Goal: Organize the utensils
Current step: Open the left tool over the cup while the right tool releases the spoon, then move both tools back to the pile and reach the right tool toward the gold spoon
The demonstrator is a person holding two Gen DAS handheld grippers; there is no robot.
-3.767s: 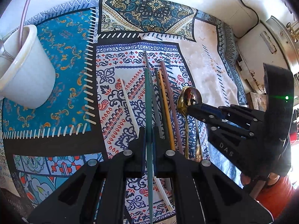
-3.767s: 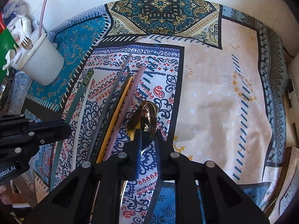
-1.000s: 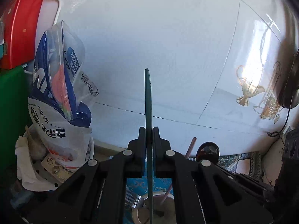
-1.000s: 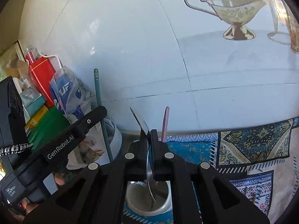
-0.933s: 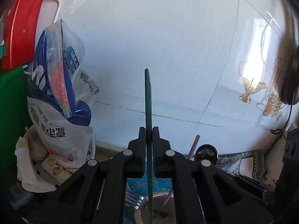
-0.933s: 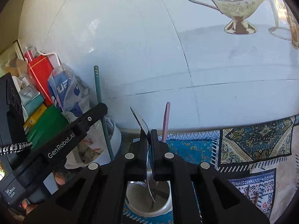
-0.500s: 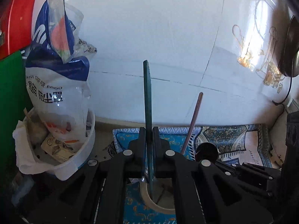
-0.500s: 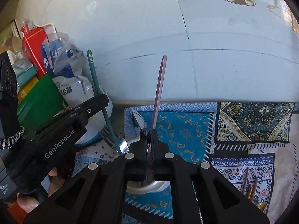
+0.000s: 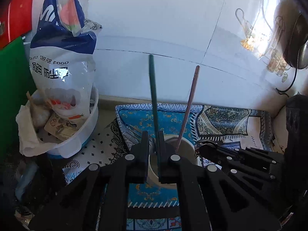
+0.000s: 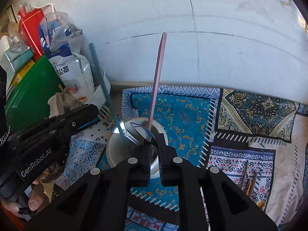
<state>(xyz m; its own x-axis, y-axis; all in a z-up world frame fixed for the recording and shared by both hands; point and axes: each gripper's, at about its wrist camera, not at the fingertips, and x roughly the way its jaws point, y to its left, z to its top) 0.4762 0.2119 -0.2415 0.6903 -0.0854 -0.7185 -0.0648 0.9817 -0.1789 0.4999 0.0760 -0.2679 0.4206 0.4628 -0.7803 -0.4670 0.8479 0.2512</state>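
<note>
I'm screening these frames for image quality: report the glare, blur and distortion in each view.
Left wrist view: sun glare washes out the printed wall tile at upper right; the green chopstick looks slightly motion-smeared; corners vignette black. Right wrist view: fisheye bends the tile seams into arcs; the patterned cloth stays sharp and evenly lit.

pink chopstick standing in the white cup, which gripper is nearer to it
Right. The right gripper hangs over the white cup, jaws opening, just below where the pink chopstick enters. The left gripper, at the cup's far side, holds the green chopstick.
</note>
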